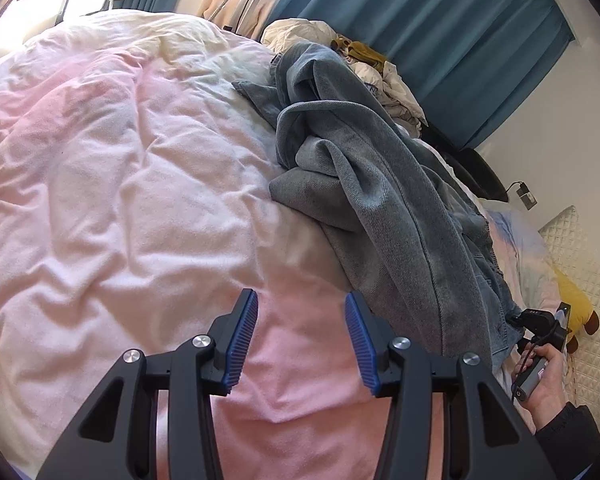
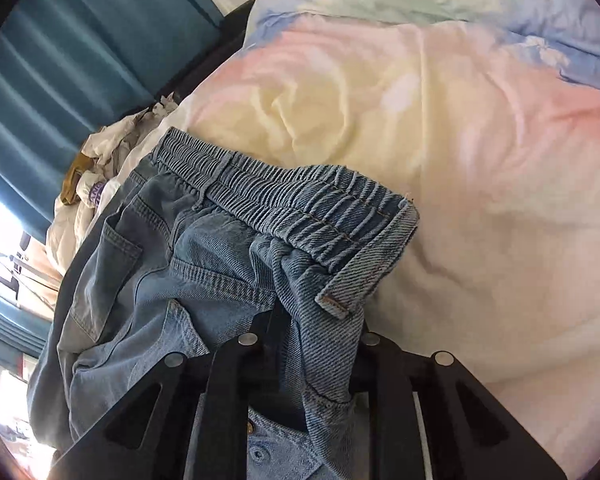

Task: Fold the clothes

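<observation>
A crumpled pair of blue jeans [image 1: 364,184] lies heaped on the pastel duvet [image 1: 120,160], to the right of my left gripper [image 1: 301,340]. That gripper hovers open over the pink cover, its blue pads apart and holding nothing. In the right wrist view the jeans [image 2: 204,264] show their elastic waistband [image 2: 300,204] and a back pocket. My right gripper [image 2: 316,320] is shut on the jeans just below the waistband, denim draped over its fingers and hiding the tips. A hand [image 1: 540,376] holds that gripper at the lower right of the left view.
A pile of white and mustard clothes [image 1: 364,60] lies behind the jeans by the teal curtain [image 1: 440,28]. A yellow plush toy [image 1: 572,300] and a quilted white headboard [image 1: 580,240] sit at the right. The duvet [image 2: 460,160] spreads wide beyond the jeans.
</observation>
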The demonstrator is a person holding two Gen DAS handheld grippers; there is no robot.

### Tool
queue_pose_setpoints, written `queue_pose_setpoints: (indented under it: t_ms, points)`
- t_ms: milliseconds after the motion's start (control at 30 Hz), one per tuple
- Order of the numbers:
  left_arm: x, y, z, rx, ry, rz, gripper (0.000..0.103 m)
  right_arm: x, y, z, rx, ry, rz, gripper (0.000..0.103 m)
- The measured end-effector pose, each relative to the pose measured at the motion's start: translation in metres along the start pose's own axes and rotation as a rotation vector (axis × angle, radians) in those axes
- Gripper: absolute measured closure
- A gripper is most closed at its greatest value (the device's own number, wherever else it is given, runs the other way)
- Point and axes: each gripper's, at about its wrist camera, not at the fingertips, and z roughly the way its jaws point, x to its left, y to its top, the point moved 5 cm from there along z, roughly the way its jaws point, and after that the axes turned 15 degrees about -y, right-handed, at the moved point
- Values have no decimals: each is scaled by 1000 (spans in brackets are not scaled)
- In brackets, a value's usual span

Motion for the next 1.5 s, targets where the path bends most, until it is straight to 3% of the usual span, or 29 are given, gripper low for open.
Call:
queue_pose_setpoints:
  t_ms: [133, 233, 333, 467, 533, 600, 800, 933, 1100, 1133, 1167, 1233, 1300, 1367, 1500]
  points:
    - [1, 2, -6, -15, 9, -8, 56, 2, -15, -24, 25, -40, -76, 65]
    - [-1, 3, -12, -25, 18, -5, 56, -1, -25, -50, 6, -90, -117, 62]
    - [-5, 2, -19, -28, 30, 3, 56, -1, -30, -83, -88, -106, -125, 62]
    - [-11, 3, -30, -49, 31, 25, 56, 35, -37, -127, -252, -79, -230, 62]
    - [-13, 5, -33, -53, 44, 38, 56, 63, -51, -149, -320, -20, -336, 62]
    - [-12, 6, -33, -51, 62, 52, 56, 95, -75, -165, -329, 100, -436, 62]
    - [-7, 9, -26, -41, 90, 66, 56, 189, -187, -204, -220, 525, -743, 62]
    - [2, 12, -21, -39, 110, 52, 56, 243, -255, -207, -126, 698, -919, 62]
    - [19, 14, -10, -28, 137, -11, 56, 275, -307, -192, -93, 727, -1064, 63]
    - [21, 15, -9, -31, 134, -20, 56, 277, -314, -185, -89, 715, -1087, 66]
    - [23, 16, -8, -34, 132, -28, 56, 278, -317, -179, -81, 709, -1096, 78]
    - [27, 18, -6, -41, 127, -45, 56, 277, -321, -173, -66, 711, -1092, 86]
    - [31, 20, -4, -47, 122, -61, 56, 275, -317, -184, -131, 727, -1092, 100]
    - [33, 21, -4, -54, 117, -71, 56, 273, -314, -197, -202, 743, -1099, 101]
    - [28, 23, -13, -78, 71, -83, 56, 265, -312, -221, -233, 792, -1104, 101]
